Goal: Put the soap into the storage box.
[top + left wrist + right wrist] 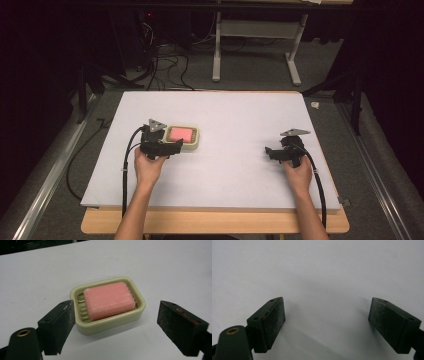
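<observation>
Pink soap lies flat in a cream dish on the white table, at about nine o'clock of its middle. Left gripper sits just at the dish's six o'clock, jaws spread, pinching nothing. Right gripper, well apart at three o'clock, is spread too, over bare table.

A white board covers a light wooden table, whose edge shows along the near side. Around it lies grey carpet, lit near the table and fading into darkness toward the back and sides. Beyond the table stands the pale metal frame of another table, with black cables tangled on the floor to its left. A metal rail runs along each side.
</observation>
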Demonstrator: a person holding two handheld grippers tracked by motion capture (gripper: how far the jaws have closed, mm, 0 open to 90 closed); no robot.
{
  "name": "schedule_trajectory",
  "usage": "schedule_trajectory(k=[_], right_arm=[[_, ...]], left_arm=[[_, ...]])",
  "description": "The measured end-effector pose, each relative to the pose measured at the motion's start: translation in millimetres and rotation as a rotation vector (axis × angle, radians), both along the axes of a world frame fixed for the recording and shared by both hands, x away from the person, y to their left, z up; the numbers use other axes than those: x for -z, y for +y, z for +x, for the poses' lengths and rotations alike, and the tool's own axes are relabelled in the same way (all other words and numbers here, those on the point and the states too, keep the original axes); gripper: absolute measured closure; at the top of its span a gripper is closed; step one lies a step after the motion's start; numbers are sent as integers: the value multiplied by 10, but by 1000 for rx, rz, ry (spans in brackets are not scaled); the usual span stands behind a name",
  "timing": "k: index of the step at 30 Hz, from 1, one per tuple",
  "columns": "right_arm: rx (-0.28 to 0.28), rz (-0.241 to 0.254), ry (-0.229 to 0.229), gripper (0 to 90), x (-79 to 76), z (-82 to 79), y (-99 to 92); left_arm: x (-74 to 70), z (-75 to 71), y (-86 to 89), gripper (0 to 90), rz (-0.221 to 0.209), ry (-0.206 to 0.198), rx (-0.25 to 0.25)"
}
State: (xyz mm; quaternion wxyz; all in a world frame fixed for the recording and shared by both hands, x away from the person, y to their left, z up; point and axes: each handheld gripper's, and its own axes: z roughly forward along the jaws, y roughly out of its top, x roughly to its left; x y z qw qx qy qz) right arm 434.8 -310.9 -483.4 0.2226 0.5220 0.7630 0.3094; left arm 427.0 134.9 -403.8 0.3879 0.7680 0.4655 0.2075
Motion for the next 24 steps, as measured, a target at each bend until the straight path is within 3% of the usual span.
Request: schedule_trajectory(k=[13,24], right_arm=[[-2,-2,1,144,-1,0,-1],[-1,-2,1,144,-2,-1,0]], left_arm=[[-17,-140,27,155,-14,-16,14],[15,-283,56,157,3,-40,5]])
